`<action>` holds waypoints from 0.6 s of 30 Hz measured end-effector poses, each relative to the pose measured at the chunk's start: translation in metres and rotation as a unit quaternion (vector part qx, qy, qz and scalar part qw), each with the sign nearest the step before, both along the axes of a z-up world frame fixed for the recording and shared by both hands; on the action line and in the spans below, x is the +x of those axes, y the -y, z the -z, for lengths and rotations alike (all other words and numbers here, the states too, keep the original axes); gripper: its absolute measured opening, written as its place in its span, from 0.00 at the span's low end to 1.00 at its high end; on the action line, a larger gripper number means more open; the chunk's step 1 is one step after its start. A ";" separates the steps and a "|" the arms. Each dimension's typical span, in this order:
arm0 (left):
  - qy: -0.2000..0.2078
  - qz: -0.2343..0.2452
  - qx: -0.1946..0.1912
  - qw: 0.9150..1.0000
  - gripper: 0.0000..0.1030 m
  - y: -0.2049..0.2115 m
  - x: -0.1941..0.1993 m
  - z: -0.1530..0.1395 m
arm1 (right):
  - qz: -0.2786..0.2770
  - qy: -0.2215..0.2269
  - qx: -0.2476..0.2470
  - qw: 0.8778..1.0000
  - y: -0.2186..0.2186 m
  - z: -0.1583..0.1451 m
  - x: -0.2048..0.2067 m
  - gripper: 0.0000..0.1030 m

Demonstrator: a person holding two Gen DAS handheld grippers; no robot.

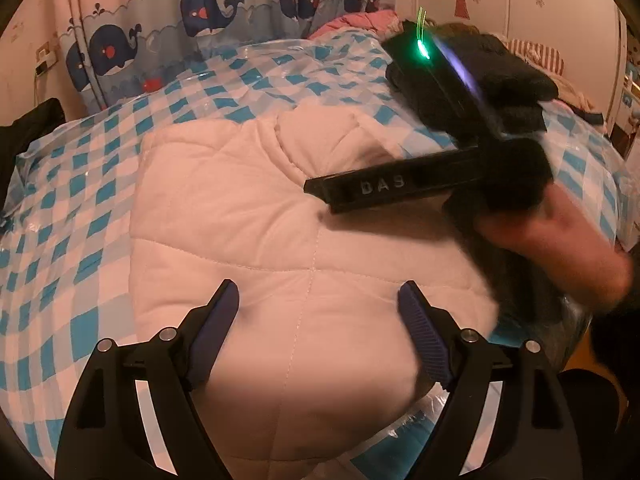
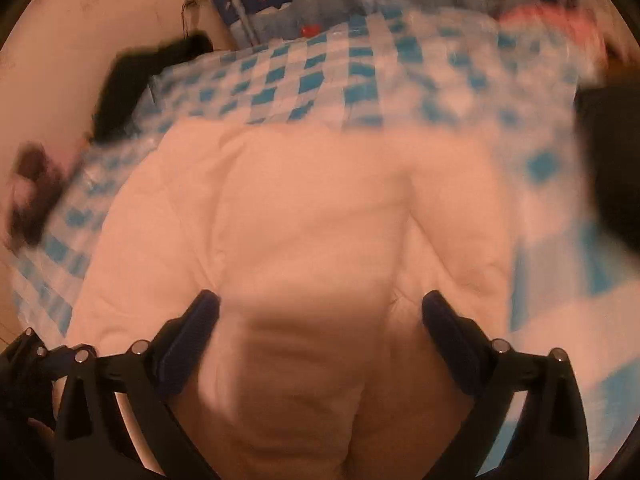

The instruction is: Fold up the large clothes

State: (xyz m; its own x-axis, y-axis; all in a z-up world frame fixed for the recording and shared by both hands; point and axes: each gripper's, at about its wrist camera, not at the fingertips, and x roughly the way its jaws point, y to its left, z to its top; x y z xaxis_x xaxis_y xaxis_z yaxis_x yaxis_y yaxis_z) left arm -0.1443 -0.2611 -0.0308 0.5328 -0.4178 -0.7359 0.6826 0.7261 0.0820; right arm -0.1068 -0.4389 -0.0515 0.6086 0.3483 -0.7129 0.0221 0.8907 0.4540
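Observation:
A white quilted padded garment (image 1: 248, 216) lies spread on a bed. My left gripper (image 1: 319, 284) hovers just over its near part, open, with nothing between the blue pads. In the same view a hand in a fuzzy black sleeve (image 1: 516, 176) holds the black housing of the other tool (image 1: 400, 184) above the garment's right side, a green light glowing on it. The right wrist view is blurred. It shows the garment (image 2: 312, 208) filling the middle and my right gripper (image 2: 321, 295) open wide above its near edge, gripping nothing.
The bed has a blue-and-white checked cover (image 1: 80, 184) (image 2: 304, 76) under clear plastic. A whale-print curtain (image 1: 200, 12) hangs behind it. Dark clothing (image 1: 28, 128) (image 2: 132, 76) lies at the left edge, and pink clothes (image 1: 360, 20) at the far end.

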 end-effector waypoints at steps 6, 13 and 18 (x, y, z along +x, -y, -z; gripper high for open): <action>-0.030 -0.067 -0.113 0.991 0.75 -0.073 0.029 -0.047 | 0.014 -0.004 -0.001 1.000 0.012 -0.048 -0.015 0.94; -0.220 -0.160 -0.204 0.941 0.78 -0.133 0.138 0.012 | 0.075 -0.047 0.012 0.996 0.037 -0.023 -0.019 0.94; -0.311 -0.120 -0.258 0.907 0.87 -0.114 0.151 0.037 | 0.113 -0.034 -0.014 0.993 0.043 -0.024 -0.031 0.94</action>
State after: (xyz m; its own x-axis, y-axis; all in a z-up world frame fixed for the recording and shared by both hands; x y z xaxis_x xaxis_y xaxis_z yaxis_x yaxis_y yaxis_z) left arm 0.0066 -0.1470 -0.0677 0.2034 -0.7180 -0.6656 0.2974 0.6930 -0.6567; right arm -0.1374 -0.4823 -0.0277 0.6193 0.1873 -0.7625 0.2528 0.8718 0.4195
